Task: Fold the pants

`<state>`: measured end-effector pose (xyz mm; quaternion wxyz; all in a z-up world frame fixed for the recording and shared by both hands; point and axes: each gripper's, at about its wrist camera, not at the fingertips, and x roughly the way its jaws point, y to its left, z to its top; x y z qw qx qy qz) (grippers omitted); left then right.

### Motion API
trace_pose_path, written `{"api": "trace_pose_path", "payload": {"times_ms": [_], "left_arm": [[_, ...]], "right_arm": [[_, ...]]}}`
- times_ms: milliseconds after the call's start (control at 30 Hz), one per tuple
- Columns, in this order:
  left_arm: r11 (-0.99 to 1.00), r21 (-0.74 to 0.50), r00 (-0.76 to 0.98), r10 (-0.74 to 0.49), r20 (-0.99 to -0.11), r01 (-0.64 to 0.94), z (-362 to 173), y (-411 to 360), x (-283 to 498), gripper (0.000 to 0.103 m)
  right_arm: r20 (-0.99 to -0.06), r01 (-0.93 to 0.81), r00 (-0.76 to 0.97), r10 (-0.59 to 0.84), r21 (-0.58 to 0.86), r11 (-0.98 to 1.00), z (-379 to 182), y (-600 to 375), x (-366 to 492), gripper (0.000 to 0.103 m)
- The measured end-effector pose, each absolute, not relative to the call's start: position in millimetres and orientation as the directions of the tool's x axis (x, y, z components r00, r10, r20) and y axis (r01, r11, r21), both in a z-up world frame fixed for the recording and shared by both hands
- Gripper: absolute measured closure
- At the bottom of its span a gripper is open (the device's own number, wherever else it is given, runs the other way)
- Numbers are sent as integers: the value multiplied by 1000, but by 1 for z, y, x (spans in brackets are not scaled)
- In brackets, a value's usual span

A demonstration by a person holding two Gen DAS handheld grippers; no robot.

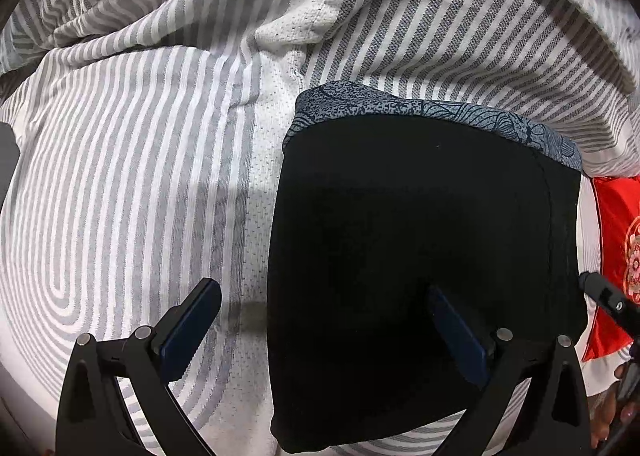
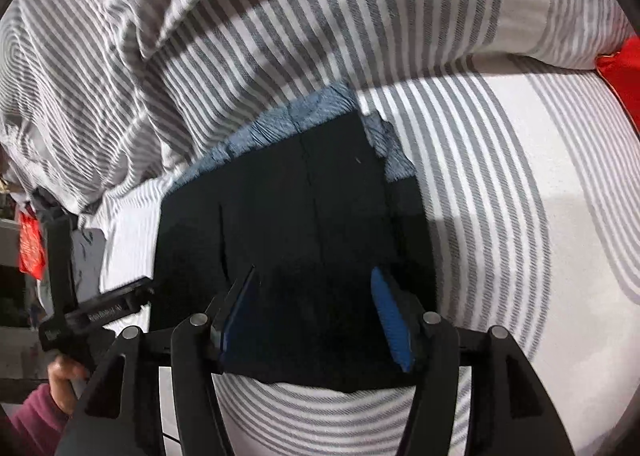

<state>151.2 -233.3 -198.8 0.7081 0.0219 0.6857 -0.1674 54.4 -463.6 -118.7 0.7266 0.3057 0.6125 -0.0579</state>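
Note:
The black pants (image 1: 420, 236) lie folded into a compact rectangle on the striped bed sheet (image 1: 120, 196). A blue patterned cloth (image 1: 400, 106) peeks out along their far edge. My left gripper (image 1: 322, 292) stands wide open above the pants' left edge, one finger over the sheet and the other over the black fabric. In the right wrist view the pants (image 2: 300, 216) fill the middle, with the blue cloth (image 2: 280, 120) behind them. My right gripper (image 2: 314, 276) hovers over their near part, its jaws apart and the pads pressing on nothing.
A bunched striped duvet (image 2: 200, 36) rises behind the pants. A red cushion (image 1: 616, 256) lies to the right. At the left of the right wrist view, a hand (image 2: 60, 372) in a maroon sleeve holds the other gripper's body (image 2: 100, 308). Striped sheet (image 2: 500, 196) spreads right.

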Motion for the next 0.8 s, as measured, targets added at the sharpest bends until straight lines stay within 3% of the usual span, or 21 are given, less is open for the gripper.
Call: {"api": "trace_pose_path", "payload": {"times_ms": [133,333,467,800], "left_arm": [[943,-200,3,-209,-978,266,-198,-234,149,0],[944,-206,-1,-214,-977,258,-199,-230,149,0],[945,-209,-3,-215,-977,253,-202,-230,150,0],[944,-196,6,-205,-979,267,-198,-236,151,0]], "right_arm": [[-928,443,221,299,368,817,-122,-463,53,40],[-949,352,167,266,310,883,-131,-443,64,24],[-959,318,156,237,276,907,-132,-434,67,21],[-939,370,180,292,340,865,-128,-447,68,21]]}}
